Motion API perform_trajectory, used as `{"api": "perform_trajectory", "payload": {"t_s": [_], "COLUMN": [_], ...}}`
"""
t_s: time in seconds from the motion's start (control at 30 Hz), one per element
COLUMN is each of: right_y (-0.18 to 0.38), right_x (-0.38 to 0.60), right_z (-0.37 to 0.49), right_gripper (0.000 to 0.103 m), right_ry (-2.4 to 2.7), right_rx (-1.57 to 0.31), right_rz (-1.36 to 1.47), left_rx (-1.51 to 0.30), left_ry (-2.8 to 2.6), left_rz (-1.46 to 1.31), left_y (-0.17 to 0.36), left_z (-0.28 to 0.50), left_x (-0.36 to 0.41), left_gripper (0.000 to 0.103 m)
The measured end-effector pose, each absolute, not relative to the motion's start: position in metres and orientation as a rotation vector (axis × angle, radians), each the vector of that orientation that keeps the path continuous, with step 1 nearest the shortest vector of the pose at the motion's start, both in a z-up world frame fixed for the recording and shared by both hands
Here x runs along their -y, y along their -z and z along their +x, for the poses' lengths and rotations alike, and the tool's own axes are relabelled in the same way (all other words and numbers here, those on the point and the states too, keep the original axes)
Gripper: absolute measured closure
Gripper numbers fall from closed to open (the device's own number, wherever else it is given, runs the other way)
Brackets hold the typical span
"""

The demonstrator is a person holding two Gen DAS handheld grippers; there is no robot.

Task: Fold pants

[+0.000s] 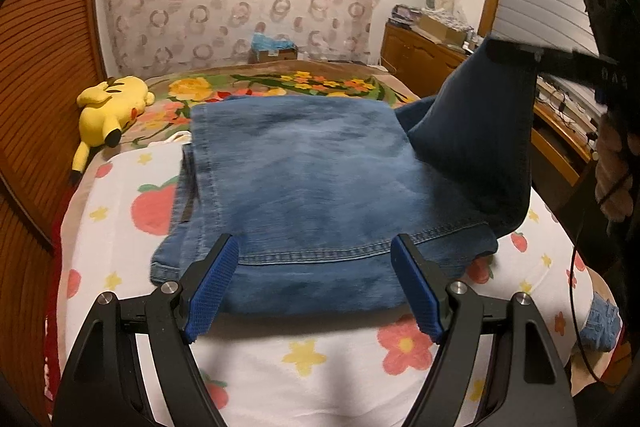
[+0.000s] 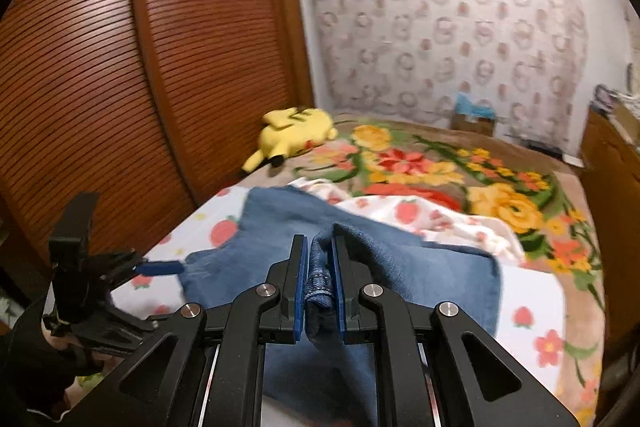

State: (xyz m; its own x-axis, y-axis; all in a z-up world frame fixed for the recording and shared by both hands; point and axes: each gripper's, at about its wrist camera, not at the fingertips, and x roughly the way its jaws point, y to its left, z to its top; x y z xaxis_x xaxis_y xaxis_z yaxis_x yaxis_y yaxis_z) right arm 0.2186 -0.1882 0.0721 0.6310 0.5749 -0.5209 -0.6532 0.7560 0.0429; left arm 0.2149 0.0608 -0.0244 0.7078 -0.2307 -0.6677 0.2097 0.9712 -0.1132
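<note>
Blue denim pants (image 1: 312, 187) lie folded on a white strawberry-print sheet (image 1: 280, 359) on the bed. My left gripper (image 1: 316, 247) is open, its blue pads (image 1: 212, 287) either side of the pants' near hem, low over it. My right gripper (image 2: 320, 247) is shut on a bunched fold of the pants (image 2: 320, 275) and holds it lifted; in the left wrist view it appears at the upper right (image 1: 512, 53), with a dark flap of denim (image 1: 480, 131) hanging from it. The left gripper also shows in the right wrist view (image 2: 164, 267).
A yellow plush toy (image 1: 108, 107) lies at the bed's far left by the slatted wooden wardrobe (image 2: 120, 67). A floral blanket (image 2: 460, 171) covers the far half of the bed. A wooden dresser (image 1: 420, 59) stands at the right. A cardboard box (image 1: 272, 53) sits by the curtain.
</note>
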Motion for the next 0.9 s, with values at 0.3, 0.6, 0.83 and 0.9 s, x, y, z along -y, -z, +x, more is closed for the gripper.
{"api": "perform_trajectory", "payload": {"t_s": [0.3, 0.6, 0.83, 0.9], "right_y": [-0.041, -0.059, -0.071, -0.070], "right_x": [0.168, 0.172, 0.189, 0.195], "right_z": [0.259, 0.264, 0.250, 0.246], "right_gripper": [0.087, 0.059, 0.056, 0.055], "right_ry": [-0.772, -0.732, -0.681, -0.661], "right_rx": [-0.656, -0.638, -0.581, -0.567], "right_rz": [-0.191, -0.189, -0.165, -0.157], "left_rx": [-0.754, -0.760, -0.762, -0.762], "left_ry": [0.234, 0.250, 0.273, 0.283], "left_rz": [-0.036, -0.026, -0.015, -0.013], "left_y": [0.030, 0.030, 0.029, 0.029], "left_z": [0.215, 0.224, 0.228, 0.229], "left_x": [-0.066, -0.059, -0.047, -0.043], "left_gripper": [0.024, 0.024, 0.024, 0.024]}}
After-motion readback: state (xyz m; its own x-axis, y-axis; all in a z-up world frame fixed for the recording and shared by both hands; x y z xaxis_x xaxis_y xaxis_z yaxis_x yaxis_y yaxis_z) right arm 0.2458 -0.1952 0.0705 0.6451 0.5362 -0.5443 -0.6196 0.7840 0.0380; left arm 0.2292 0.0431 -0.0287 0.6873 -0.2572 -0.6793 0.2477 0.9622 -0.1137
